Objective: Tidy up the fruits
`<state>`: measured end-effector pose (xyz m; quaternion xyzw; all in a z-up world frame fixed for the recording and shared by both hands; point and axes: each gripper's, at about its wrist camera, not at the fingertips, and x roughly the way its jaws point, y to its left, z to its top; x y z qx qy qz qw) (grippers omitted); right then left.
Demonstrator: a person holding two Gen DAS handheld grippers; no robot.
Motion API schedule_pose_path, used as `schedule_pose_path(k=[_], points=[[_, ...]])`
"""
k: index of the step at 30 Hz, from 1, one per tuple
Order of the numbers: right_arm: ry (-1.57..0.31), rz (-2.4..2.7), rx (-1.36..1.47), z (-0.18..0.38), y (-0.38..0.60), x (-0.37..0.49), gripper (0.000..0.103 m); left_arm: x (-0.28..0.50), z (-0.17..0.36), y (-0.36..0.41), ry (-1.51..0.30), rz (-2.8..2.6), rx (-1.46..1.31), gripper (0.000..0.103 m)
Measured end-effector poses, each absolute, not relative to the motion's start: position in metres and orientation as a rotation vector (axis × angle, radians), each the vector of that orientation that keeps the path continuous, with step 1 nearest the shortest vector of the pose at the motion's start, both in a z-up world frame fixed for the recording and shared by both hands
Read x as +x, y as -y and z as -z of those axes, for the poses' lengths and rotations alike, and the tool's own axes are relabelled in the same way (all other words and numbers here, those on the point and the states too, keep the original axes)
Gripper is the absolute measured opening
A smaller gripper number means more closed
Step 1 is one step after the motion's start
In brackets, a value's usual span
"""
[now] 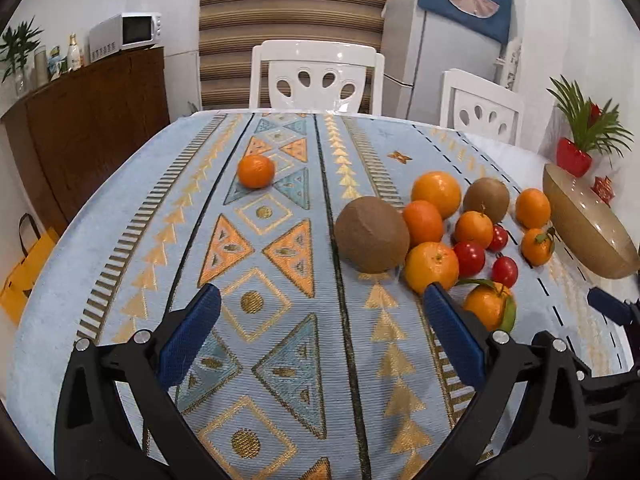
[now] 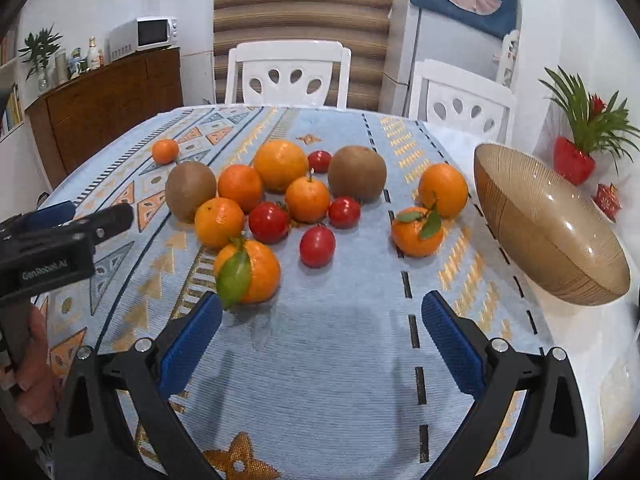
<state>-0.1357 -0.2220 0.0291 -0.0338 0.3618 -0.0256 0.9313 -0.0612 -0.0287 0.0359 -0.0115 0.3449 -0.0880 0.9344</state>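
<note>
Left gripper: jaws spread, empty.
Right gripper: jaws spread, empty.
Fruits: clustered mid-tabletop.
Bowl: right tabletop edge, apparently empty.

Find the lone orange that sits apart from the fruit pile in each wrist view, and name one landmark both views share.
Left wrist view: the lone orange lies upper centre-left, well left of the pile.
Right wrist view: it lies upper left, beyond the left kiwi.
Shared landmark: the white chair behind the table.
</note>
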Motion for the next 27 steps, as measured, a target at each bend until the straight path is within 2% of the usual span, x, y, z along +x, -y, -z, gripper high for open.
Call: schedule_pose_path(k=[9, 27], points=[[-0.750, 0.090, -0.074, -0.027, 0.225, -0.135, 0.098, -0.048, -0.026, 0.005, -0.791, 0.203, -0.154, 0.100], [-0.741, 0.121, -0.082, -0.029, 0.225, -0.136, 0.098, -0.045, -0.024, 0.012, -0.822, 0.240, -0.143, 0.100]])
